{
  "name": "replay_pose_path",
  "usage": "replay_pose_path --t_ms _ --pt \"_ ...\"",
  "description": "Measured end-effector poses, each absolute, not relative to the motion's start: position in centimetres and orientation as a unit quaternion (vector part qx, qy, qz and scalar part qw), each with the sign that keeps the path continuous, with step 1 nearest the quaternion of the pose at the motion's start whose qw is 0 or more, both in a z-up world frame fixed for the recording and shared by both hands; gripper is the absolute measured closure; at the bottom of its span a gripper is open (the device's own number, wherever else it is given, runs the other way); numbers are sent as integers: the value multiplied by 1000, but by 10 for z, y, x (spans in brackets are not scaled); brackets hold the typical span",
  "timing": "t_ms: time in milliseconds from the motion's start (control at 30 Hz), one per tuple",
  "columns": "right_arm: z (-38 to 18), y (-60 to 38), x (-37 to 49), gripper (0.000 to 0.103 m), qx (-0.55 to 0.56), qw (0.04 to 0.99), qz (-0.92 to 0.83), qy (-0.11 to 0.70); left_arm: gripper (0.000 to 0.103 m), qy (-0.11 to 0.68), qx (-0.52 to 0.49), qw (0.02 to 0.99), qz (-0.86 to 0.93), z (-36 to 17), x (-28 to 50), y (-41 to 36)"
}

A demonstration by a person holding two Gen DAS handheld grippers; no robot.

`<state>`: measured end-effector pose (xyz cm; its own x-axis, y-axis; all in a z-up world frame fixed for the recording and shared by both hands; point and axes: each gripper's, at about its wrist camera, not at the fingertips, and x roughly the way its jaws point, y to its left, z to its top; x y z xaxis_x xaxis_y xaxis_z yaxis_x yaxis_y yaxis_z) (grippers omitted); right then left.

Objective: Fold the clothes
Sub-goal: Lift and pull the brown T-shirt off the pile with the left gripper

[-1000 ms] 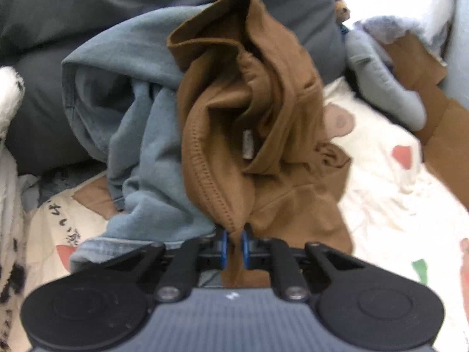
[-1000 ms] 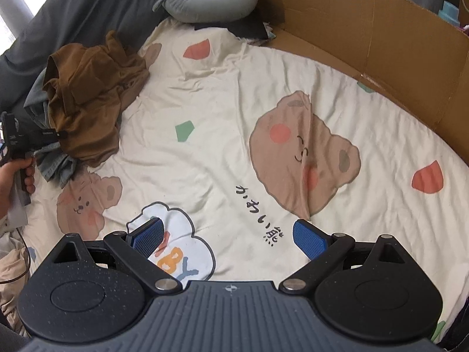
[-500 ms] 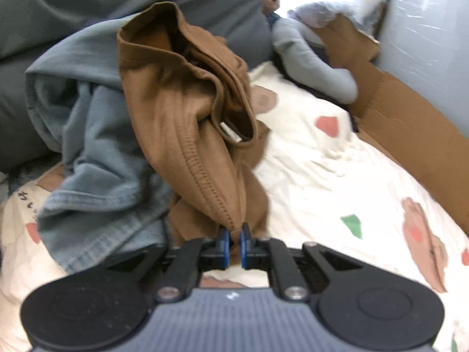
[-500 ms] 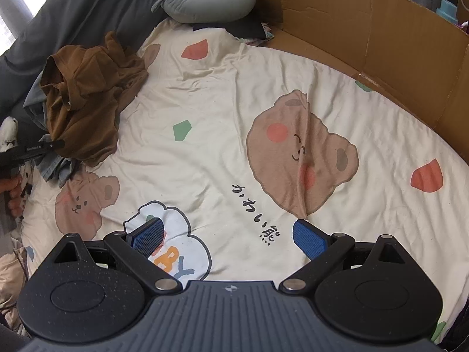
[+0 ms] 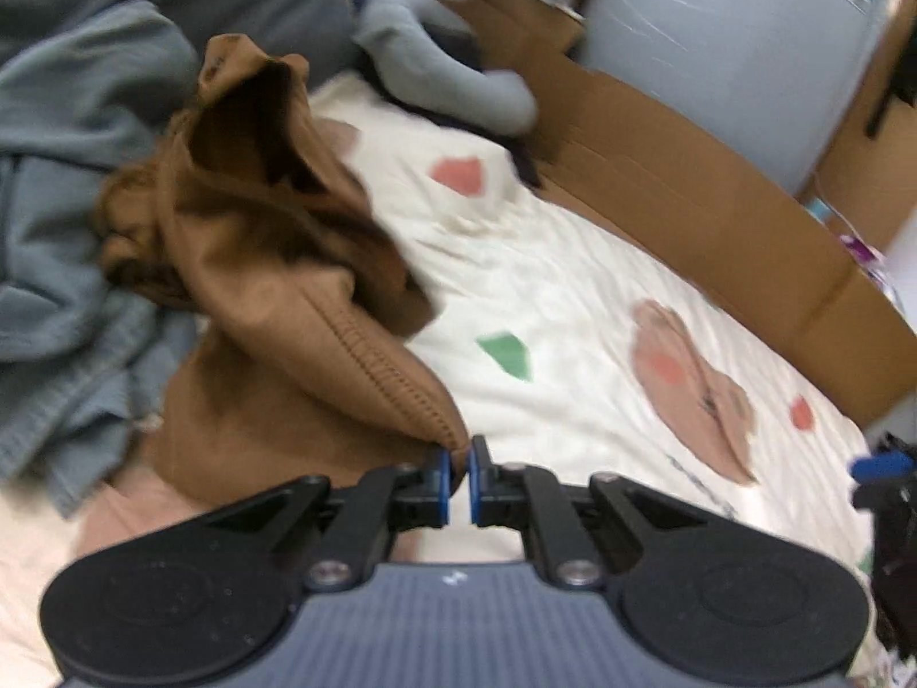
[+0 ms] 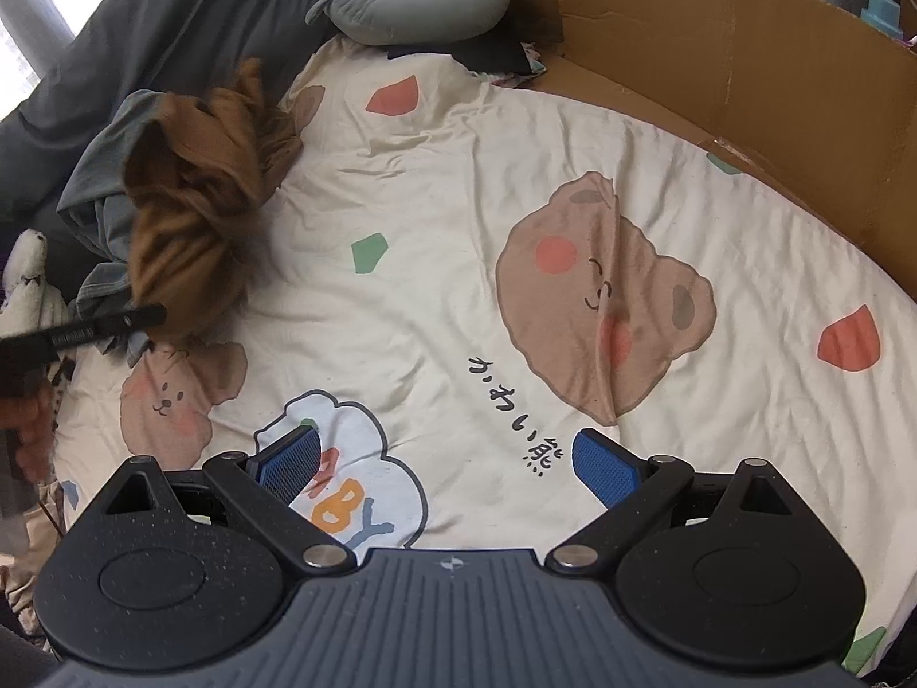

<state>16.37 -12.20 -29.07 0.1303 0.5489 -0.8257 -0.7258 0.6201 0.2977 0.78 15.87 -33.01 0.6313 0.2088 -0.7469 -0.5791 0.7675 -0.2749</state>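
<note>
A crumpled brown garment (image 5: 275, 264) lies on the cream bear-print bedsheet (image 5: 573, 298), partly over a blue-grey denim garment (image 5: 63, 241). My left gripper (image 5: 457, 479) is shut on the brown garment's stitched hem and holds it lifted off the pile. In the right wrist view the brown garment (image 6: 195, 212) hangs bunched at the left, with the left gripper (image 6: 140, 316) at its lower edge. My right gripper (image 6: 444, 461) hovers open over the bedsheet (image 6: 458, 264), well away from the clothes, nothing between its fingers.
A cardboard wall (image 6: 745, 74) borders the bed's far right side. A grey neck pillow (image 6: 412, 6) and a dark grey blanket (image 6: 149, 34) lie at the head. A white plush toy (image 6: 28, 281) sits at the left edge. A hand (image 6: 28, 424) holds the left gripper.
The left gripper has drawn the brown garment's hem rightward, away from the denim pile and over the sheet, stretching the cloth. The right gripper has stayed in place, open.
</note>
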Motion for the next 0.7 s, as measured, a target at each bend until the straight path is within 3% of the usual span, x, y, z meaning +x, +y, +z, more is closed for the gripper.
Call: replay_pose_path --t_ms 700 --pt "-303 -105 152 6 -58 719 452 524 97 382 -266 883 52 -345 56 78"
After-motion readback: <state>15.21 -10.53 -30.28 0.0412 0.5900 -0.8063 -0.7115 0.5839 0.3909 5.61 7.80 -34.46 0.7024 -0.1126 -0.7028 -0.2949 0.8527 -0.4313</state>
